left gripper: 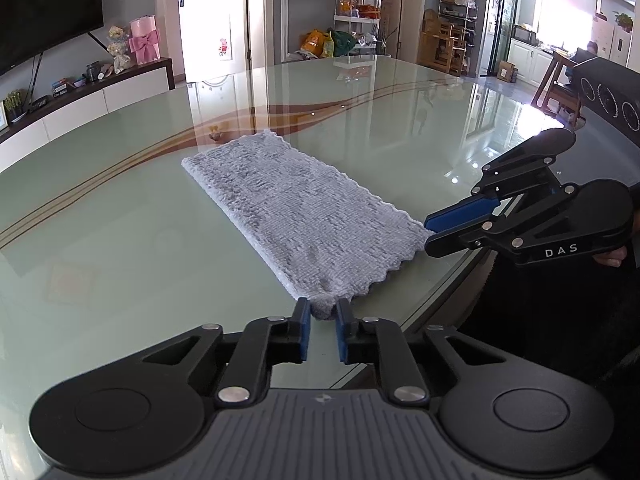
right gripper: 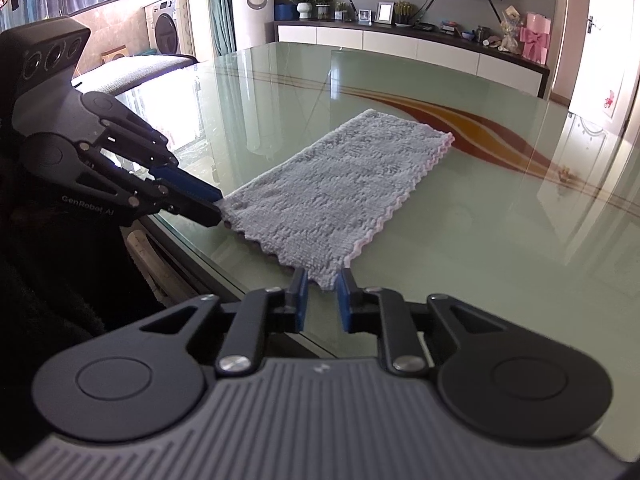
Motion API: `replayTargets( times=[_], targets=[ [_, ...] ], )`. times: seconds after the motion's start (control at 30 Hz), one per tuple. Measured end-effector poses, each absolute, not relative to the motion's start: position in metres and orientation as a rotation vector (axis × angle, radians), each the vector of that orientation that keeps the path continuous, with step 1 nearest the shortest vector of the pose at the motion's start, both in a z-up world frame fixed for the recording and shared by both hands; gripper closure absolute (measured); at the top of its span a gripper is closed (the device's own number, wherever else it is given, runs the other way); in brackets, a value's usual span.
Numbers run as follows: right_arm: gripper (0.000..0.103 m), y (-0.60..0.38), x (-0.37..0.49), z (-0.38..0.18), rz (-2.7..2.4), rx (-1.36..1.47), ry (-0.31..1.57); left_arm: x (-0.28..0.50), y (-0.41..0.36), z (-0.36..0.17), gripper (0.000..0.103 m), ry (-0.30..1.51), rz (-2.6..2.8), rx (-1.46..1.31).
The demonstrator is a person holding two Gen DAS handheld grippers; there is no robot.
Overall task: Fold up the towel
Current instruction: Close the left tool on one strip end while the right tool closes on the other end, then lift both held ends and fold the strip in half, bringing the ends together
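Observation:
A grey knitted towel (left gripper: pixel 296 208) lies folded in a long strip on the glass table (left gripper: pixel 120 220), running away from the near edge. It also shows in the right wrist view (right gripper: pixel 340 192), with a pink underside along its right edge. My left gripper (left gripper: pixel 323 310) is shut on the towel's near left corner. My right gripper (right gripper: pixel 323 280) is shut on the near right corner. Each gripper shows in the other's view, the right gripper (left gripper: pixel 428 236) and the left gripper (right gripper: pixel 220 206), pinching the towel's near end.
The table's near edge (left gripper: pixel 452 284) runs just under both grippers. A TV cabinet (right gripper: pixel 412 46) with small items stands beyond the far side. A shelf (left gripper: pixel 357 16) and wooden chairs (left gripper: pixel 444 46) stand further back in the room.

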State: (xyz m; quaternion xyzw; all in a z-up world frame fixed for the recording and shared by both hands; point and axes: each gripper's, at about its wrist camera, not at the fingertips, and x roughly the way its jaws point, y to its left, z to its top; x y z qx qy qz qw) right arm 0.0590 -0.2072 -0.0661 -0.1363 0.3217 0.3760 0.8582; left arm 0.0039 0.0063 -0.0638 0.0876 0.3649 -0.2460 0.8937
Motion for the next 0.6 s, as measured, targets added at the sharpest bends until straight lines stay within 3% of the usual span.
replayTargets(
  times=[0.4,0.6],
  targets=[
    [0.1,-0.194,0.059,-0.063,0.797,-0.294,0.696,0.002,0.005,-0.064,0.094,0.752,-0.519,0.201],
    [0.102,-0.195,0.057,-0.062,0.775,-0.261,0.7,0.0,0.007,-0.063,0.103,0.743,-0.512,0.205]
  ],
)
